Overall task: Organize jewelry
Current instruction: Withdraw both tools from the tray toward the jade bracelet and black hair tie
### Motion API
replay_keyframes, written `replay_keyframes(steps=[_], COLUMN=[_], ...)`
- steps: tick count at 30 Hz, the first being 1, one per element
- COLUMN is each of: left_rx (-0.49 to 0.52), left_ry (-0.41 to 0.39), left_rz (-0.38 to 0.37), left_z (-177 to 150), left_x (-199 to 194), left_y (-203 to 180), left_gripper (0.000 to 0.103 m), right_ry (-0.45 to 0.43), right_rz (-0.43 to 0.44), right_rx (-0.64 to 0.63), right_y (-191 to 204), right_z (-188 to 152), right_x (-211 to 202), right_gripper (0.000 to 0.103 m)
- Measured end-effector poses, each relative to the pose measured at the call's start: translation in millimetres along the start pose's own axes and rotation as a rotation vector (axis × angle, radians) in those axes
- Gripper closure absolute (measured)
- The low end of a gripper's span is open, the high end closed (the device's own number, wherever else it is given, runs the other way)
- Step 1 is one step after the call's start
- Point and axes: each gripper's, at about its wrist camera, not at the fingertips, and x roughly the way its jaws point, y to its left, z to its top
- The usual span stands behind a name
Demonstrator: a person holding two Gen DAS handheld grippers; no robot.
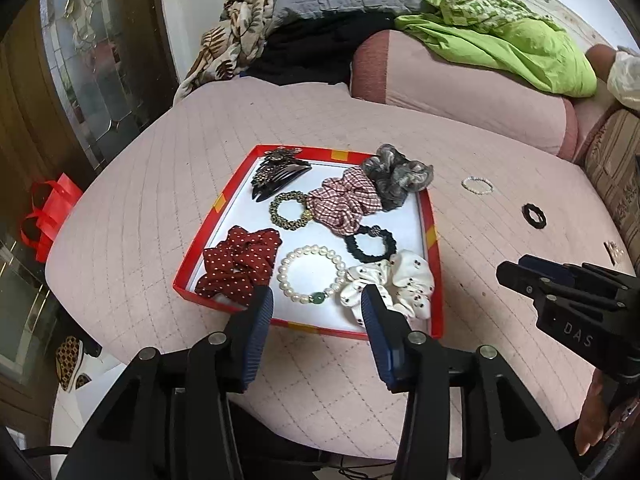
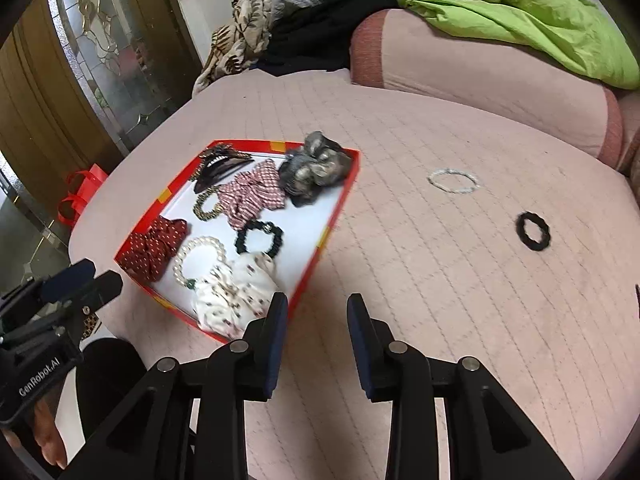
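Observation:
A red-rimmed box lid (image 1: 436, 284) (image 2: 324, 240) lies on the pink quilted table. It holds several scrunchies, a pearl bracelet (image 1: 312, 276) (image 2: 199, 258), a black hair tie (image 1: 370, 243) and a hair claw (image 1: 278, 174). Outside it on the table lie a small white bead bracelet (image 1: 477, 185) (image 2: 453, 180) and a black hair ring (image 1: 534, 215) (image 2: 533, 231). My left gripper (image 1: 318, 300) is open and empty over the lid's near edge. My right gripper (image 2: 317, 304) is open and empty, just right of the lid; it also shows in the left wrist view (image 1: 560, 280).
A pink cushion (image 1: 460, 92) with green cloth (image 1: 512, 36) and piled fabrics lies behind the table. A red bag (image 1: 48, 216) hangs off the left edge. A small clip (image 1: 613, 249) lies at the far right. A glass-panelled door stands at left.

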Motion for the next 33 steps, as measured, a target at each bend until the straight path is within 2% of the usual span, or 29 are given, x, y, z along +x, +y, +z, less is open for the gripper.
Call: replay_keyframes(steps=[15, 23, 33], left_rx=[0.076, 0.129, 0.169], left_ry=[-0.010, -0.020, -0.002], left_rz=[0.012, 0.013, -0.054], left_z=[-4.4, -1.3, 8.2], left_x=[-14.4, -19.0, -11.6], left_y=[-33.3, -53.1, -82.3], left_gripper=[0.050, 0.046, 0.044], right_ry=[-0.008, -0.025, -0.037], right_rz=[-0.031, -0.059, -0.101], right_rx=[0.082, 0.165, 0.316], right_y=[-40.6, -78.6, -140.0], right_z=[-29.5, -44.0, -62.3], right_x=[-20.1, -31.1, -39.1], right_gripper=[0.069, 0.064, 0.064])
